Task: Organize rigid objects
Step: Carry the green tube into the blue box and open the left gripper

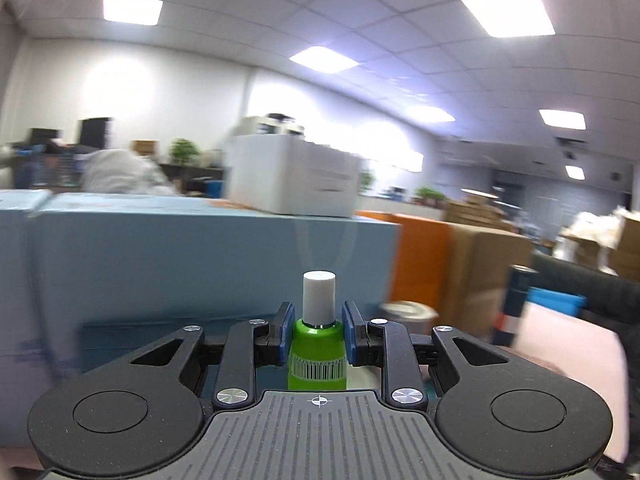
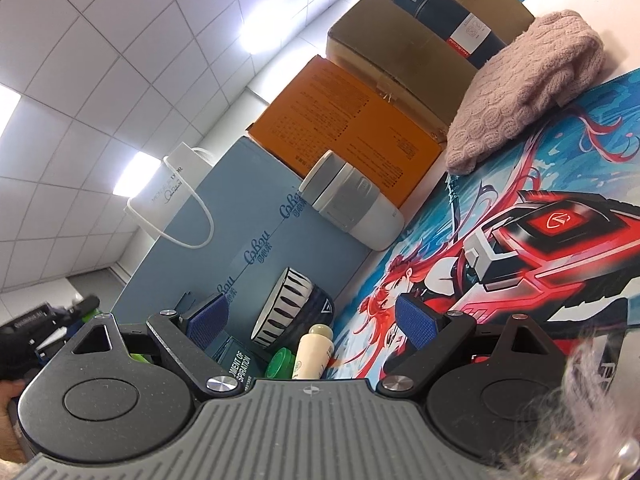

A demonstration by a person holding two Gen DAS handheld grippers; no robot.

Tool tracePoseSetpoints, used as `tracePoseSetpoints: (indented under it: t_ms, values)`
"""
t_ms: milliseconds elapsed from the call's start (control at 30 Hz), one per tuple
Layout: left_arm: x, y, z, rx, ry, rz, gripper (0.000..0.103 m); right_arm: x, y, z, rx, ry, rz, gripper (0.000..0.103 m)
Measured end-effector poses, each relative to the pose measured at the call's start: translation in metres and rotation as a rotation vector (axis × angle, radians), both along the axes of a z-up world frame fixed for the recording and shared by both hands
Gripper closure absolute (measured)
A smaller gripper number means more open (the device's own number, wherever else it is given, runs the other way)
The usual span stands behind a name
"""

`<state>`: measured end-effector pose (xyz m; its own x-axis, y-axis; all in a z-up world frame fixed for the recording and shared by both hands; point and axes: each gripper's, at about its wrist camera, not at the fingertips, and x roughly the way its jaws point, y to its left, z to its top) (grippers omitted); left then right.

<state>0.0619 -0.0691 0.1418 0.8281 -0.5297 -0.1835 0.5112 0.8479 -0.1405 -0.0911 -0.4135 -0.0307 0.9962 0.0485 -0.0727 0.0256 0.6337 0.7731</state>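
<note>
Surface: your desk (image 2: 624, 344) is covered by a printed mat (image 2: 520, 208) in blue, red and white; the right view is rolled sideways, so it runs up the right side.
Room: an office with a tiled ceiling (image 1: 280, 12) and bright panel lights; cardboard boxes and potted plants stand in the blurred background.
Back row: a pale blue box (image 2: 240, 240), an orange box (image 2: 352, 128) and a brown box (image 2: 400, 40) stand side by side along the desk's far edge.
Left gripper (image 1: 318, 330): your jaws are closed on a small green bottle (image 1: 318, 356) with a white cap, held upright in the air before the blue box.
Right gripper (image 2: 316, 320): your jaws stand wide apart with nothing between the pads.
On the desk: a white and grey flask (image 2: 352, 200), a dark blue flask (image 2: 444, 12) and a pink knitted cloth (image 2: 528, 84) sit against the boxes; a striped bowl (image 2: 288, 304), a cream bottle (image 2: 314, 350) and a green lid (image 2: 280, 362) sit near your right jaws.
Cut off: a dark box (image 2: 236, 360) behind the left pad shows only part of its lettering.
Hard to make out: the left view's background is smeared; a pale fuzzy thing at the right view's lower right corner cannot be identified.
</note>
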Motion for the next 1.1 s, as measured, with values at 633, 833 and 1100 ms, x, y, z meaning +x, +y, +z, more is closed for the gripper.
tracePoseSetpoints:
  t_ms: [633,833,1100]
  values:
    - [0.044,0.025,-0.090,-0.018,0.205,0.169,0.079,0.010,0.002,-0.003,-0.019,0.051,0.025,0.012]
    - [0.036,0.034,-0.092,0.093,0.205,0.186,0.072,0.011,0.006,-0.002,-0.050,0.062,0.020,0.012]
    - [0.025,0.053,-0.101,0.154,0.203,0.259,0.025,0.011,0.017,0.004,-0.142,0.044,-0.009,0.012]
